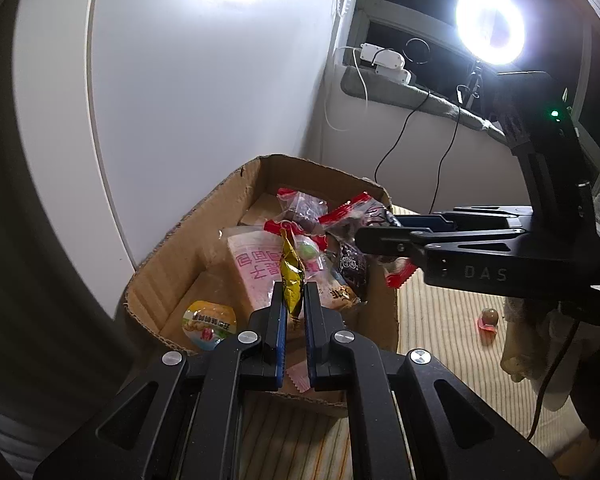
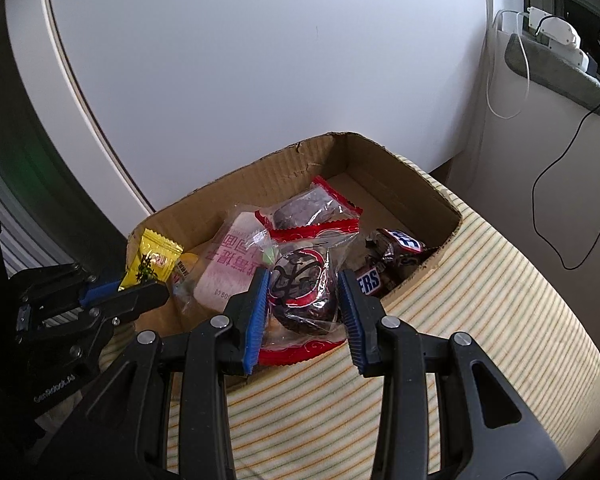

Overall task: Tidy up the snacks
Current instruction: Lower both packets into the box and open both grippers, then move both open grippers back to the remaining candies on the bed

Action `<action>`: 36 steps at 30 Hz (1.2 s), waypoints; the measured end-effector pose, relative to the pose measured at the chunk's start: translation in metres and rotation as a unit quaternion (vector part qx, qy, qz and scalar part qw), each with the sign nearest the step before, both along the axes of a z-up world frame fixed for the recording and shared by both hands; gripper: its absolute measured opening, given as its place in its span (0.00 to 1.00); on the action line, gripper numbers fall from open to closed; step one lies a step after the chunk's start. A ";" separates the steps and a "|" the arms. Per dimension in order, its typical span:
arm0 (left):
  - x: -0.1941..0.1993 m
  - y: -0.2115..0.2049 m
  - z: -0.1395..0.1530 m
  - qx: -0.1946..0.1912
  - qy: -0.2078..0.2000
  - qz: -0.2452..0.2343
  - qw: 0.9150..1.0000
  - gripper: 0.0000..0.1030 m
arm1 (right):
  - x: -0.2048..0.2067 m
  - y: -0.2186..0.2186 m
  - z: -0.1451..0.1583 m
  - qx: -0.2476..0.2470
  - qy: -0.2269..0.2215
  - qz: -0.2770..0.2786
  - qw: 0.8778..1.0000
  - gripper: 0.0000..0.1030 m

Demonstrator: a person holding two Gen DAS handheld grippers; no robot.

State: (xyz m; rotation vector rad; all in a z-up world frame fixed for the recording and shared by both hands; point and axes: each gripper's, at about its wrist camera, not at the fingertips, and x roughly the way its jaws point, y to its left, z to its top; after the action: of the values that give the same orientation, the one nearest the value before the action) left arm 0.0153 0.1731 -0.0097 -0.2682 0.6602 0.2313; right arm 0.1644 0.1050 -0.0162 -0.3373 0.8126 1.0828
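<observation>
An open cardboard box (image 1: 204, 216) (image 2: 404, 184) stands on a striped cloth and holds several snacks. My left gripper (image 1: 295, 296) (image 2: 144, 282) is shut on a yellow foil packet (image 1: 291, 276) (image 2: 154, 258), held upright over the box's near left part. My right gripper (image 2: 306, 312) (image 1: 380, 232) is shut on a clear red-edged packet with a dark round cake (image 2: 304, 292) (image 1: 350, 210), above the box's near edge. In the box lie a white packet with pink lettering (image 2: 228, 264) (image 1: 256, 268), another red-edged cake packet (image 2: 308, 210), Snickers bars (image 2: 400, 244) and a yellow-lidded jelly cup (image 1: 210, 322).
The striped cloth (image 2: 480, 300) (image 1: 440, 320) stretches right of the box. A small round sweet (image 1: 489, 317) lies on it. A white wall panel (image 2: 260, 60) stands close behind the box. A bright ring lamp (image 1: 490, 24), cables and a sill with white devices (image 1: 384, 62) are at the right.
</observation>
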 end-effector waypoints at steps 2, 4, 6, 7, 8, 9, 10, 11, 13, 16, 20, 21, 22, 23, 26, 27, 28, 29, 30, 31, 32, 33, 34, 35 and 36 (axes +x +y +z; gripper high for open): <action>0.000 0.000 0.000 0.001 0.000 0.001 1.000 0.06 | 0.001 0.001 -0.001 -0.001 0.002 0.001 1.000 0.36; 0.001 0.001 0.000 0.001 0.001 0.002 1.000 0.06 | 0.001 0.002 -0.003 -0.001 0.005 0.002 1.000 0.36; 0.001 0.001 0.000 0.002 0.002 0.002 1.000 0.07 | 0.003 0.003 -0.004 -0.001 0.007 0.002 1.000 0.36; 0.001 0.001 0.001 0.002 0.002 0.001 1.000 0.07 | 0.003 0.003 -0.004 -0.001 0.008 0.001 1.000 0.37; 0.002 0.000 0.001 0.003 0.003 0.001 1.000 0.07 | 0.003 0.004 -0.004 0.000 0.009 0.001 1.000 0.37; 0.002 0.000 0.001 0.004 0.003 0.001 1.000 0.07 | 0.004 0.004 -0.004 0.001 0.010 0.001 1.000 0.37; 0.002 0.000 0.001 0.004 0.003 0.001 1.000 0.07 | 0.005 0.005 -0.004 0.002 0.011 0.001 1.000 0.37; 0.002 0.000 0.001 0.005 0.003 0.001 1.000 0.07 | 0.005 0.005 -0.003 0.005 0.010 0.001 1.000 0.37; 0.002 0.000 0.001 0.006 0.004 0.002 1.000 0.11 | 0.006 0.005 -0.002 0.009 0.013 0.002 1.000 0.37; 0.001 -0.001 0.001 0.007 0.003 0.004 1.000 0.15 | 0.007 0.005 0.000 0.012 0.012 -0.003 1.000 0.44; 0.000 -0.002 0.002 0.012 0.004 0.005 1.000 0.27 | 0.006 -0.001 0.006 0.019 0.001 -0.016 1.000 0.69; 0.000 -0.003 0.002 0.012 0.004 0.005 1.000 0.31 | 0.007 -0.003 0.007 0.020 0.000 -0.019 1.000 0.70; 0.000 -0.003 0.002 0.012 0.004 0.005 1.000 0.34 | 0.007 -0.004 0.008 0.021 0.001 -0.021 1.000 0.74; -0.001 -0.003 0.003 0.013 0.003 0.005 1.000 0.36 | 0.007 -0.006 0.009 0.022 0.002 -0.023 0.999 0.76; -0.002 -0.006 0.005 0.016 0.001 0.004 1.000 0.39 | 0.007 -0.010 0.012 0.026 0.002 -0.029 0.999 0.77; -0.002 -0.006 0.005 0.017 0.000 0.003 1.000 0.41 | 0.007 -0.011 0.013 0.026 0.002 -0.030 0.999 0.77; -0.002 -0.006 0.006 0.018 -0.001 0.003 1.000 0.43 | 0.007 -0.013 0.013 0.026 0.002 -0.030 0.999 0.78; -0.003 -0.007 0.007 0.018 -0.002 0.003 1.000 0.45 | 0.007 -0.014 0.013 0.025 0.002 -0.031 0.999 0.78; -0.003 -0.008 0.007 0.018 -0.003 0.003 1.000 0.46 | 0.006 -0.016 0.014 0.024 0.000 -0.032 0.999 0.78; -0.003 -0.008 0.008 0.019 -0.003 0.003 1.000 0.47 | 0.006 -0.017 0.015 0.024 -0.002 -0.033 0.999 0.78; -0.003 -0.009 0.009 0.019 -0.003 0.002 1.000 0.48 | 0.006 -0.019 0.016 0.024 -0.002 -0.034 0.999 0.78; -0.003 -0.010 0.009 0.020 -0.003 0.002 1.000 0.49 | 0.005 -0.020 0.016 0.024 -0.003 -0.034 0.999 0.78; -0.004 -0.011 0.010 0.021 -0.004 0.001 1.000 0.50 | 0.005 -0.022 0.017 0.025 -0.003 -0.035 0.999 0.78; -0.004 -0.012 0.010 0.022 -0.004 0.001 1.000 0.50 | 0.005 -0.024 0.018 0.025 -0.002 -0.036 0.999 0.78; -0.004 -0.013 0.011 0.023 -0.004 0.000 1.000 0.51 | 0.005 -0.024 0.018 0.025 -0.002 -0.036 0.999 0.78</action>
State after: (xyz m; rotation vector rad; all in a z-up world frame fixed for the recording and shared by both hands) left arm 0.0111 0.1601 0.0015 -0.2253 0.6457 0.2454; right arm 0.1694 0.0814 0.0015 -0.2662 0.7876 1.0319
